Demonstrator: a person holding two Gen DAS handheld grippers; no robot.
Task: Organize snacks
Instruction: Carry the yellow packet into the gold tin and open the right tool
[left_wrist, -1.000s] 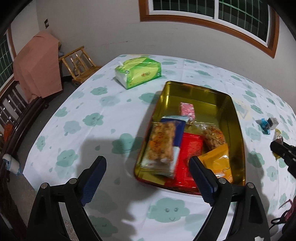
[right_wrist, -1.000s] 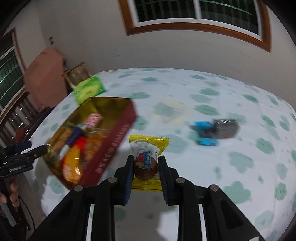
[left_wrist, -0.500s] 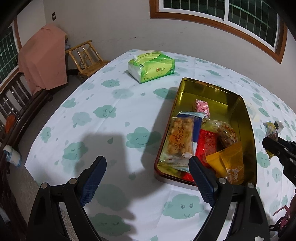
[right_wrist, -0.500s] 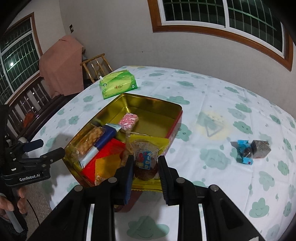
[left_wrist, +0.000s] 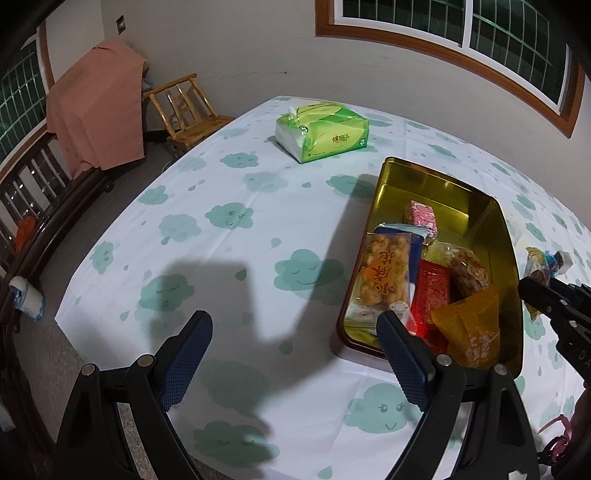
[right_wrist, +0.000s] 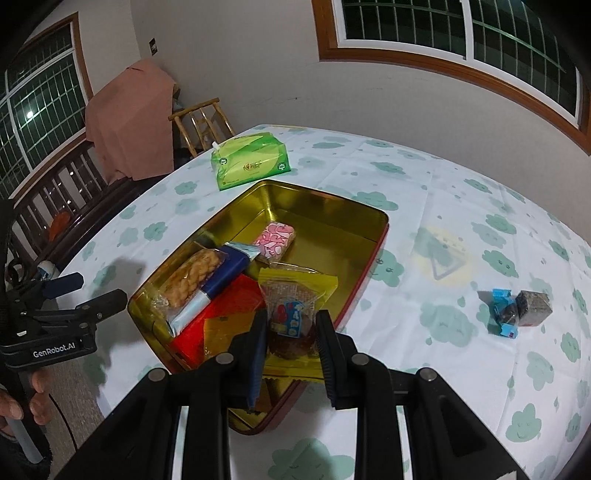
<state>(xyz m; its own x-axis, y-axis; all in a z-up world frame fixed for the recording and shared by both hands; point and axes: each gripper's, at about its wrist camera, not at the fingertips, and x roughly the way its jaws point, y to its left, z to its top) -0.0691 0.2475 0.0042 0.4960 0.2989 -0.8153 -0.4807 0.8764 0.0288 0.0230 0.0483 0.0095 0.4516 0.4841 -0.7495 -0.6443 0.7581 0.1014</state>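
The right gripper (right_wrist: 290, 334), clenched on a yellow-wrapped round cake (right_wrist: 291, 314), hangs over the gold rectangular tin (right_wrist: 325, 206); lower it onto bare floor beyond the packets, then release. The left gripper (left_wrist: 291, 354) idles released above the desk.

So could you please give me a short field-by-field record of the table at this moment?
right gripper: shut on yellow snack packet, over the tin
left gripper: jaws open, nothing between them
gold tin: several snack packets inside
blue packet: on the cloth, outside the tin
dark cube: beside it
tissue pack: beyond the tin
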